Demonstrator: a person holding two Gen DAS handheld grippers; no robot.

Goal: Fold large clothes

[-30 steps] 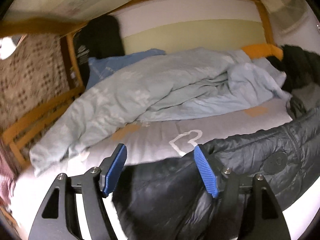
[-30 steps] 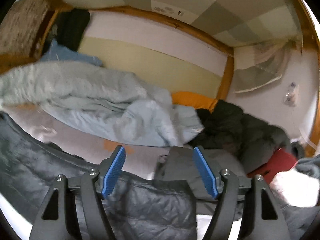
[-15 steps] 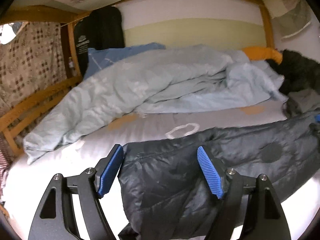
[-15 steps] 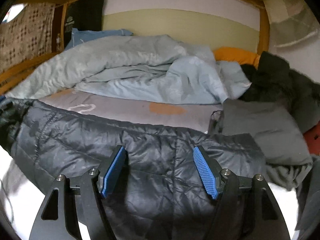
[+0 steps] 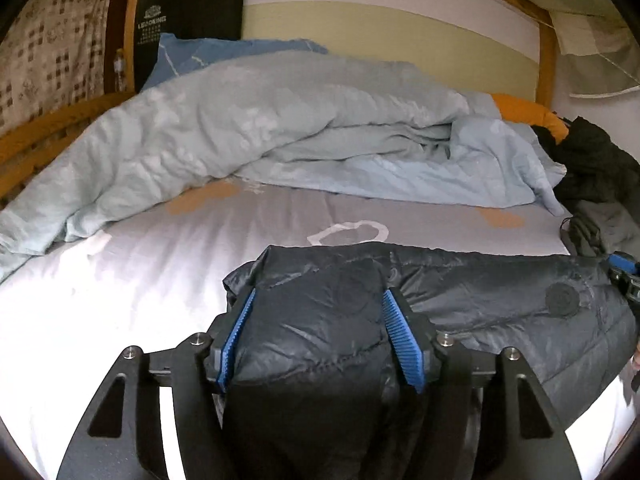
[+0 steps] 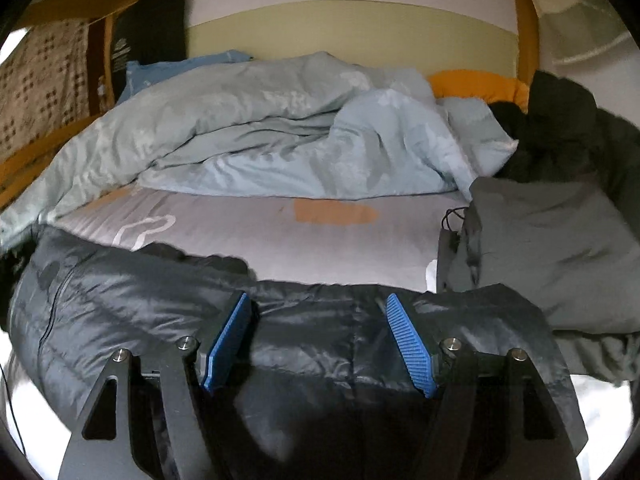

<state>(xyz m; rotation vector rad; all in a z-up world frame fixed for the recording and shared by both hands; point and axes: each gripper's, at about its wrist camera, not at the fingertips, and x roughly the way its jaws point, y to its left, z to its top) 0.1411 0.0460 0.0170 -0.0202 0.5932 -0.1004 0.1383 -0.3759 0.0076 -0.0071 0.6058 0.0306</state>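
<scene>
Bed sheet (image 5: 160, 280) under dark, shiny quilted jacket (image 5: 480, 304)

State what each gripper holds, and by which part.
Both hold the dark puffer jacket: left gripper at its left end, right gripper at its near edge, fabric bunched between the pads.

Bedroom in a home, I'd say. I'm over a wooden-framed bed (image 5: 545, 40) w/ a grey printed sheet (image 5: 200, 248), rumpled pale-blue duvet (image 5: 280, 120), blue pillow (image 5: 188, 52) at the back. Clothes pile (image 6: 560, 152) on one side, patterned curtain (image 5: 44, 40) opp. side, poss. a hanging, edge is blurry.
</scene>
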